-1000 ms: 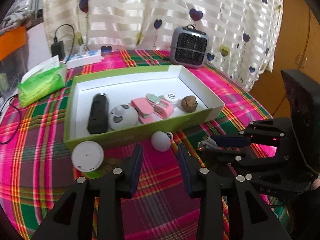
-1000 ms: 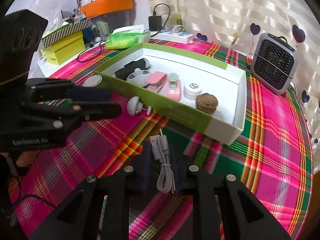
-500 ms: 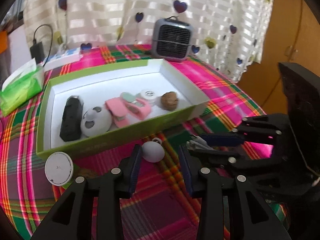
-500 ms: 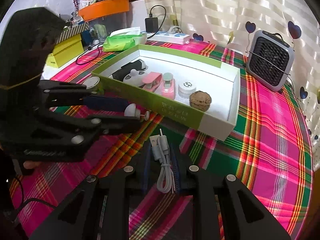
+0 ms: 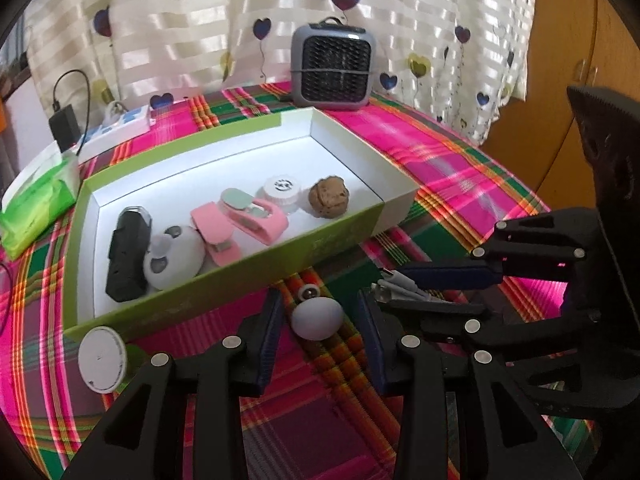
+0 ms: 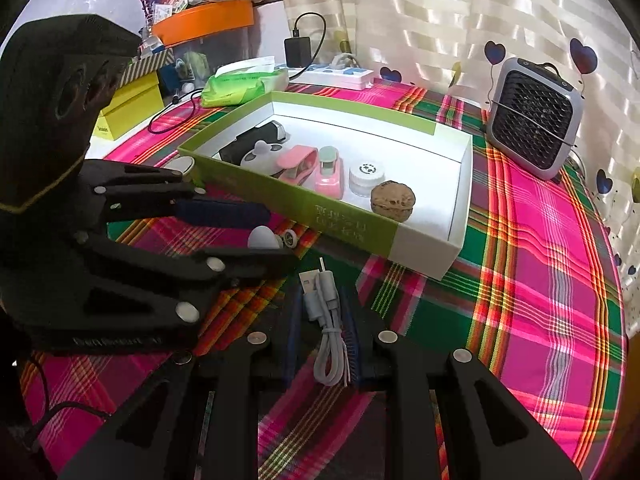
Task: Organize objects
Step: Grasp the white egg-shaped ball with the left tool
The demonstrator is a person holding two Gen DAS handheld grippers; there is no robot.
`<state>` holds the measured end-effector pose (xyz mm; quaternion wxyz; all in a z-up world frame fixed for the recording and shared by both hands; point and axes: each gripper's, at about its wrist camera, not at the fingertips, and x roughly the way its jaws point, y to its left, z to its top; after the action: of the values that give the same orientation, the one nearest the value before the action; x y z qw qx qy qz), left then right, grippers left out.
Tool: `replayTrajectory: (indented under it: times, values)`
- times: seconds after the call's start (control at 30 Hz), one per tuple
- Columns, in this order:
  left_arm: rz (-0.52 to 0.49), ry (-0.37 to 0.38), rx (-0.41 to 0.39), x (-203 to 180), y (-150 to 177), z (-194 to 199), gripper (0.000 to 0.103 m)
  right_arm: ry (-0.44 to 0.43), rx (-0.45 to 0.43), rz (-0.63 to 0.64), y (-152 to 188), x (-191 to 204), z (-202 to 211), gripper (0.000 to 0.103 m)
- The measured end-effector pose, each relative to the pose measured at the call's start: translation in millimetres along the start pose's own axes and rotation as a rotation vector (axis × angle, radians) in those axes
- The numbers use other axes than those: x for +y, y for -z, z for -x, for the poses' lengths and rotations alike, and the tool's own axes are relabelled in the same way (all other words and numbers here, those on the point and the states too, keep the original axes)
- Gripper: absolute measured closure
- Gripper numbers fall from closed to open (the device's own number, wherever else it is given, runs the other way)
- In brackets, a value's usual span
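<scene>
My left gripper (image 5: 318, 320) stands wide, its pads on either side of the small white egg-shaped toy (image 5: 317, 317) on the plaid tablecloth (image 5: 460, 184), not touching it. The toy lies just outside the near wall of the green box (image 5: 224, 284), a little wheel-like piece at its far end.

My right gripper (image 6: 322, 340) is pinched narrow on a bundled white USB cable (image 6: 326, 320), plugs poking forward toward the box.

Risks as I judge them:
- The toy is rounded and smooth. If my pads close off-centre, it may squirt forward against the box wall or roll sideways.
- The two grippers sit very close; the right one's fingers (image 5: 440, 276) lie just beside my left one. A lift or swing could knock them together and jar the cable.
- The cable coil looks loose; a weak pinch might let a loop slip.
- The box already holds a walnut (image 5: 329, 197), pink clips and others near the front wall, so a careless drop could land on them.
</scene>
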<state>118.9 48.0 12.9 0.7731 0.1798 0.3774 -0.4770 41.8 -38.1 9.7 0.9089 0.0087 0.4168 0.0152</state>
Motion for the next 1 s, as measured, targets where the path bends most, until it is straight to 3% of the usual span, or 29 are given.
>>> replayTrajectory:
  times: [0.1,0.2,1.0]
  values:
    - [0.006,-0.011,0.017,0,0,-3,0.068,0.000,0.000,0.001,0,1,0,0.082]
    - [0.025,-0.023,0.014,3,0,-3,0.079,0.001,0.000,0.002,0,1,0,0.082]
    - [0.098,-0.055,-0.078,6,13,29,0.079,-0.006,-0.077,0.020,-3,9,10,0.082]
